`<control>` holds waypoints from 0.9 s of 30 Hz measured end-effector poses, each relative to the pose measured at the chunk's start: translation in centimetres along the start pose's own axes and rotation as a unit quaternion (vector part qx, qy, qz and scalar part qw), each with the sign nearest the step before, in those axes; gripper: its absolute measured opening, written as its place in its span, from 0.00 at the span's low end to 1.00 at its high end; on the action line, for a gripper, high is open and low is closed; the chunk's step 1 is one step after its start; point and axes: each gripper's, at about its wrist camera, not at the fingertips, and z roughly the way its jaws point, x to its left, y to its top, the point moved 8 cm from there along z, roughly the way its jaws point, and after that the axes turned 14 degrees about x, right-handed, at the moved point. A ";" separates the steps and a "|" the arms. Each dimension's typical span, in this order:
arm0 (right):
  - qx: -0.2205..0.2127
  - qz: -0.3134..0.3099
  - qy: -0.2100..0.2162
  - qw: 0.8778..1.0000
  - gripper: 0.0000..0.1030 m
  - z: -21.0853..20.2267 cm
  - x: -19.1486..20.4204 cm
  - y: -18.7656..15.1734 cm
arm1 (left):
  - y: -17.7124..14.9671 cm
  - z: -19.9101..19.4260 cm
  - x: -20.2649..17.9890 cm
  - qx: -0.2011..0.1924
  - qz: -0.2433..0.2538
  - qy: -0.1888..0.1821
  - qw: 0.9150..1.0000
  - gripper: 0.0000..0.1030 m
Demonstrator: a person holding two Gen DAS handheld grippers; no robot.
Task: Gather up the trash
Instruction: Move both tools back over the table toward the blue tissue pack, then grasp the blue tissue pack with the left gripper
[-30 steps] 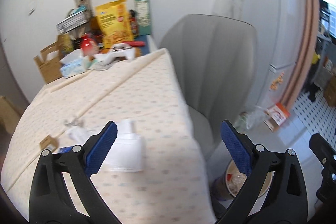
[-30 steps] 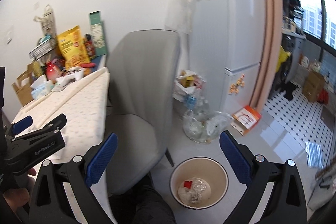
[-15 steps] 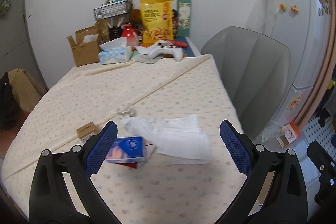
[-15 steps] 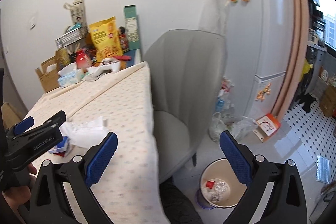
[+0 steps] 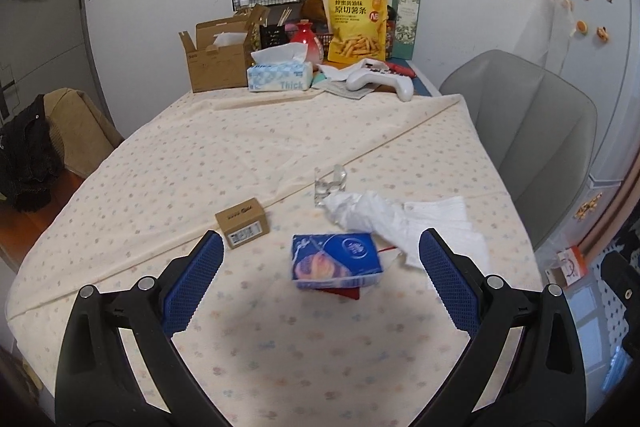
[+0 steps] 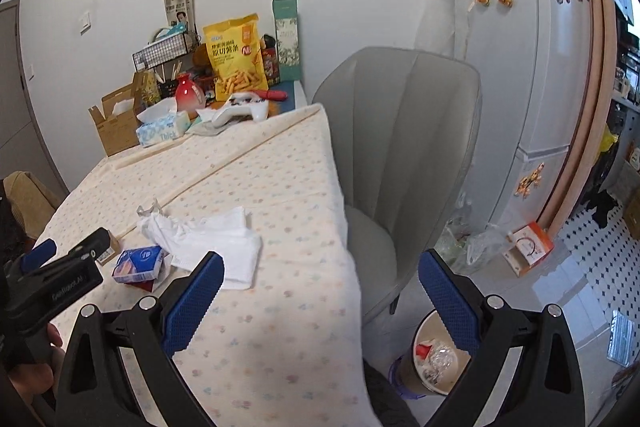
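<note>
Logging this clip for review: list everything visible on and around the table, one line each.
tissue pack: 1, blue, near table edge
crumpled paper: 1, white, right of pack
small box: 1, brown, left of pack
clear plastic scrap: 1, behind paper
tissue box: 1, blue-white, far end
snack bag: 1, yellow, far end
game controller: 1, white
chair: 1, grey
trash bin: 1, floor
fridge: 1, white
left tool: open
right tool: open

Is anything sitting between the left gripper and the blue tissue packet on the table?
Nothing visible: the open left gripper faces the blue plastic tissue packet directly. The crumpled white paper napkins and small brown cardboard box lie beside it, not in front.
</note>
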 end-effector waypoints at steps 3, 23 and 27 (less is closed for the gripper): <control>0.011 -0.010 0.001 1.000 0.93 0.9 0.8 -0.5 | -0.4 1.1 0.8 0.011 -0.010 -0.003 1.000 0.94; 0.057 -0.026 0.010 0.998 0.93 6.4 2.1 -0.6 | -1.0 8.6 -1.4 0.087 0.007 0.014 0.996 0.94; 0.061 -0.029 0.009 0.998 0.93 7.0 2.2 -0.6 | -1.3 9.4 -1.1 0.099 -0.004 0.013 0.995 0.94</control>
